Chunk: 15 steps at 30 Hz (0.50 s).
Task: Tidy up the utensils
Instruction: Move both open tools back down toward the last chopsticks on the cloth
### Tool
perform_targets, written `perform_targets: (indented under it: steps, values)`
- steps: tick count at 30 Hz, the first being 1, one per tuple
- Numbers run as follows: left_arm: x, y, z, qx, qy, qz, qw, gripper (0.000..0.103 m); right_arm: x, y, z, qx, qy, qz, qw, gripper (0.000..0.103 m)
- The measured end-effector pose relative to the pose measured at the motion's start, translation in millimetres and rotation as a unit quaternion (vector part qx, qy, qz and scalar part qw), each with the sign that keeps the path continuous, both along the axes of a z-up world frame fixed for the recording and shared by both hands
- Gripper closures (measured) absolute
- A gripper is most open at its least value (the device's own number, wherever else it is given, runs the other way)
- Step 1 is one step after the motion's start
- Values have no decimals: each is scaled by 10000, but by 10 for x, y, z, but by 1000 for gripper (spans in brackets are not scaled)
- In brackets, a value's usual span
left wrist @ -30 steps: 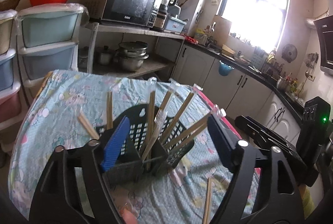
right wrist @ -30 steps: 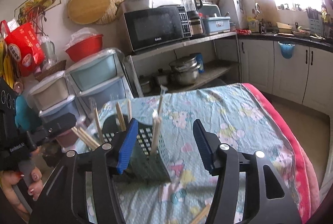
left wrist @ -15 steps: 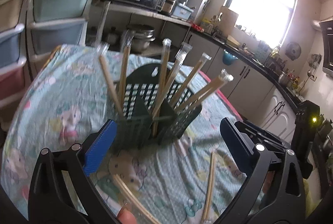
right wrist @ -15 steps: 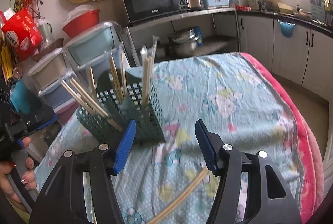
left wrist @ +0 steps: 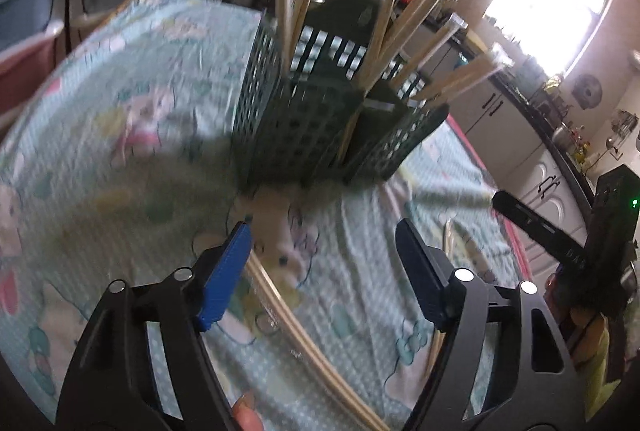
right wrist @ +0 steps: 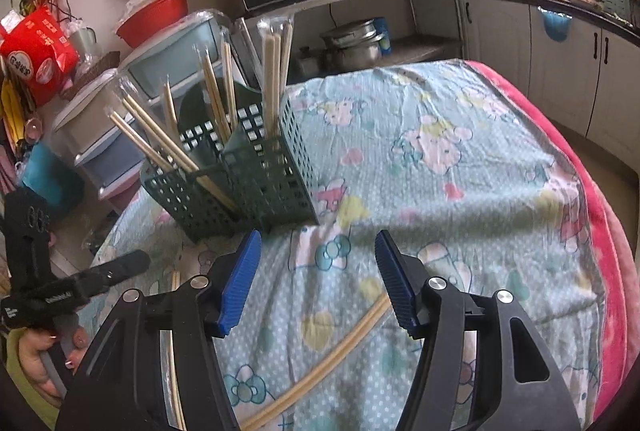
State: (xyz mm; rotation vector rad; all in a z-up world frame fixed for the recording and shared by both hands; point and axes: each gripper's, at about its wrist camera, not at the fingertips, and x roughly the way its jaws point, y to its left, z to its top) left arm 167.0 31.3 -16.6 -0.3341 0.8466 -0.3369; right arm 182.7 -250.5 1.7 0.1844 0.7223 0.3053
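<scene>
Left gripper (left wrist: 324, 227): fingers spread, empty, low over the cloth (left wrist: 120, 119). View motion-blurred. A wrapped chopstick pair (left wrist: 296, 327) lies loose on the cloth under and between its fingers, running toward the lower right.

Holder (right wrist: 240, 175): dark green perforated caddy, upright on the cloth, ahead of both grippers. Several chopstick pairs (right wrist: 272, 67) stand in its compartments, some upright, some leaning outward. Which compartment holds which pair: cannot tell.

Right gripper (right wrist: 318, 235): fingers spread, empty, near the holder's base. A second loose pair (right wrist: 340, 347) lies slantwise on the cloth below it; a third stick (right wrist: 176, 351) shows at the left finger's edge.

Step, as judged: between placements; most pairs filed, loose ones yet to be collected.

Next move, as judged: lower a gripper over a loose pair, close across its shaft, lift, tip upright, drop into a compartment. Thin sticks on soft cloth may slip the pinch.
</scene>
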Motion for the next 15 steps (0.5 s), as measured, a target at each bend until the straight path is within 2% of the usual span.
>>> perform_targets:
  steps: [3,9,15]
  values:
    - [-20,-10,-106,0,229,-12,9997,41,-4,-7,-58,-17,108,36,9999,50]
    - [7,5,-312,48,646,75,9979,42,37,-30,-192,-74,433,4,9990,52]
    - [117,77,-432,-40,861,204,9961,42,163,-134,-409,-27,912,-163,9957,52]
